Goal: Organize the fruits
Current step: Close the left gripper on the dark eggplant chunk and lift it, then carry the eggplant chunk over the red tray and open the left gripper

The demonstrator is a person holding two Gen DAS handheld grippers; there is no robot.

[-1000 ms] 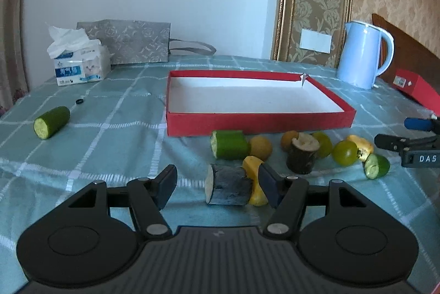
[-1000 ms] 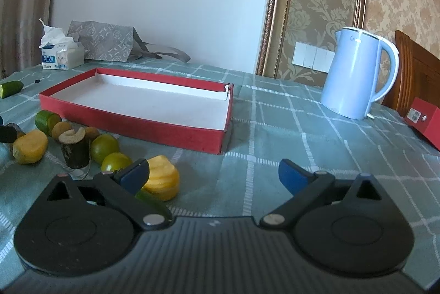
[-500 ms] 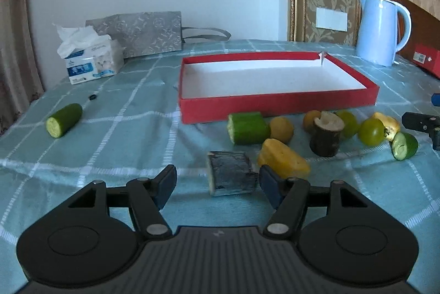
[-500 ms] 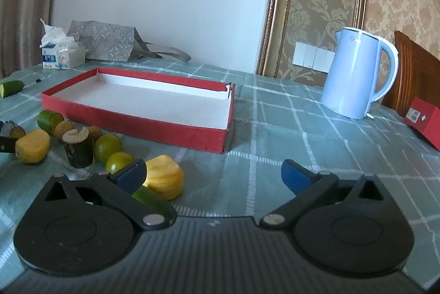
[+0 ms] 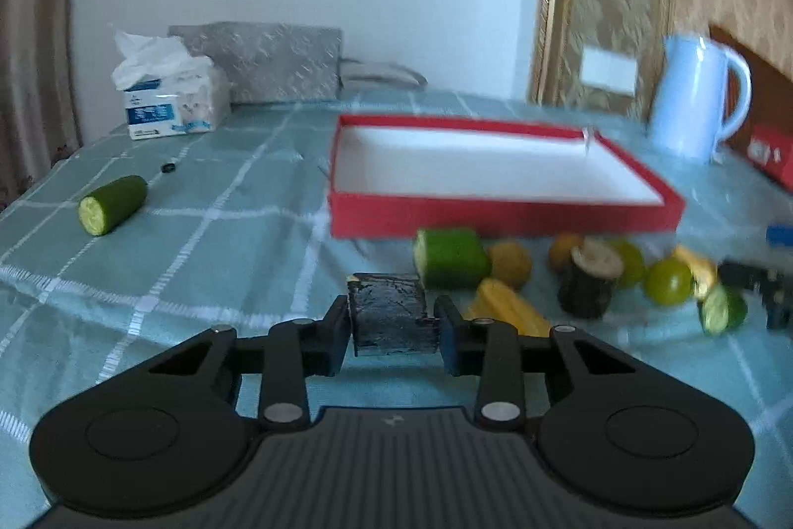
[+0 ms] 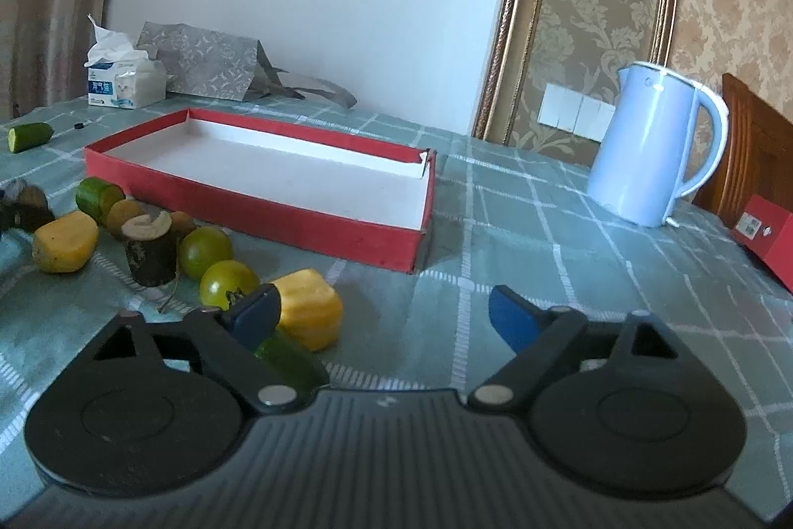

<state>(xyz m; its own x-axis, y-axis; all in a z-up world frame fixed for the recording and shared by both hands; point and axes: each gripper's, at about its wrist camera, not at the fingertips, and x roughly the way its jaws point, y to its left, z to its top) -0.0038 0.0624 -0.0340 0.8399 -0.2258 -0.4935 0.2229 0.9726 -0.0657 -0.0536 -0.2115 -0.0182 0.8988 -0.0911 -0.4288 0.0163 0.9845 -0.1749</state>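
My left gripper (image 5: 394, 338) is shut on a dark, black-skinned fruit chunk (image 5: 391, 313), just above the tablecloth. Behind it lie a green cucumber piece (image 5: 453, 256), a yellow piece (image 5: 510, 311), a dark upright chunk (image 5: 590, 281) and green round fruits (image 5: 669, 281). The empty red tray (image 5: 500, 217) with a white floor stands beyond them. My right gripper (image 6: 381, 316) is open and empty, beside a yellow chunk (image 6: 310, 313) and a green tomato (image 6: 225, 281). The red tray (image 6: 277, 207) is ahead of it on the left.
A lone cucumber piece (image 5: 111, 204) lies far left. A tissue box (image 5: 168, 98) and grey bag (image 5: 272, 68) stand at the back. A blue kettle (image 6: 654, 152) and a red box (image 6: 763, 239) are at the right. A green-checked cloth (image 6: 545, 261) covers the table.
My left gripper has closed on the dark fruit chunk, which now sits between the fingers. The left view has swung and is blurred. The right gripper has shifted only slightly.
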